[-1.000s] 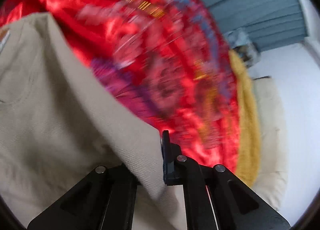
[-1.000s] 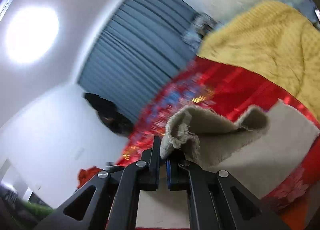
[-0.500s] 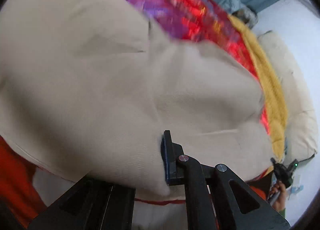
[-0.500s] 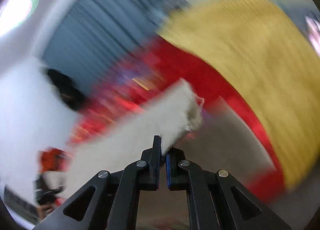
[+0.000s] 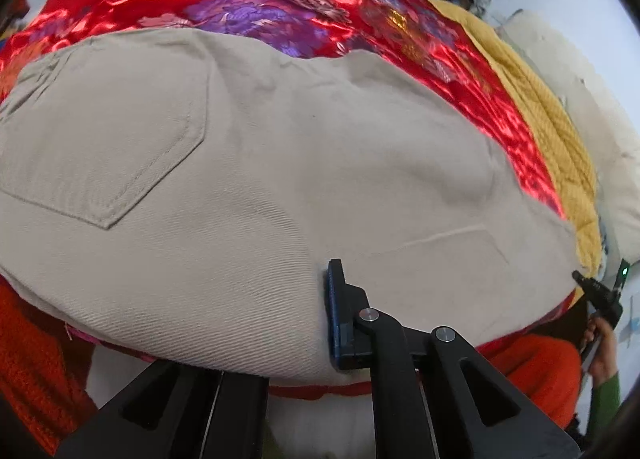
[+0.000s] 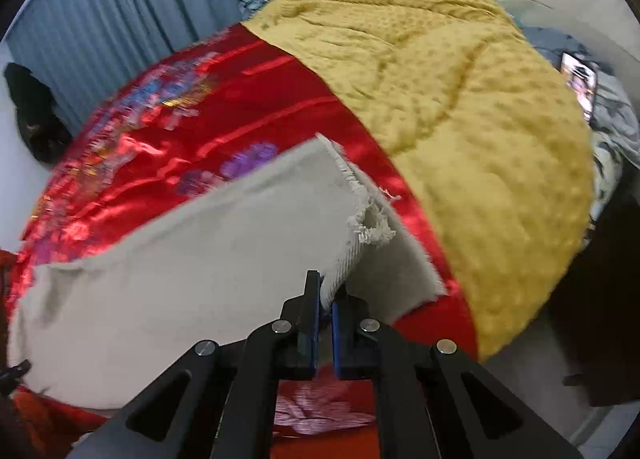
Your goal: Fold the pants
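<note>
since a second ago the pants [image 5: 248, 163] have come down from hanging in the air to lying spread on the red satin bedspread [image 5: 256, 7], and the frayed leg hem [image 6: 360, 199] that stood up crumpled above the right fingers now stretches flatter ahead of them.

the left gripper [image 5: 320, 315] has only its right finger [image 5: 340, 315] in view, pressed against the beige cloth; the other finger is hidden under the fabric, which drapes over it, so the cloth sits pinched between the two. ahead of that finger the pants spread wide, a back pocket [image 5: 116, 139] up and to the left.

the right gripper [image 6: 325, 323] has its fingers drawn nearly together, nipping the near corner of the upper leg layer between the blue pads [image 6: 314, 323]. just beyond the tips the frayed hem runs up and away, the lower layer showing to the right of it. past the pants lies the bedspread, and to the right beyond it a yellow blanket [image 6: 460, 119]. farthest off hang blue-grey curtains [image 6: 120, 7].
</note>
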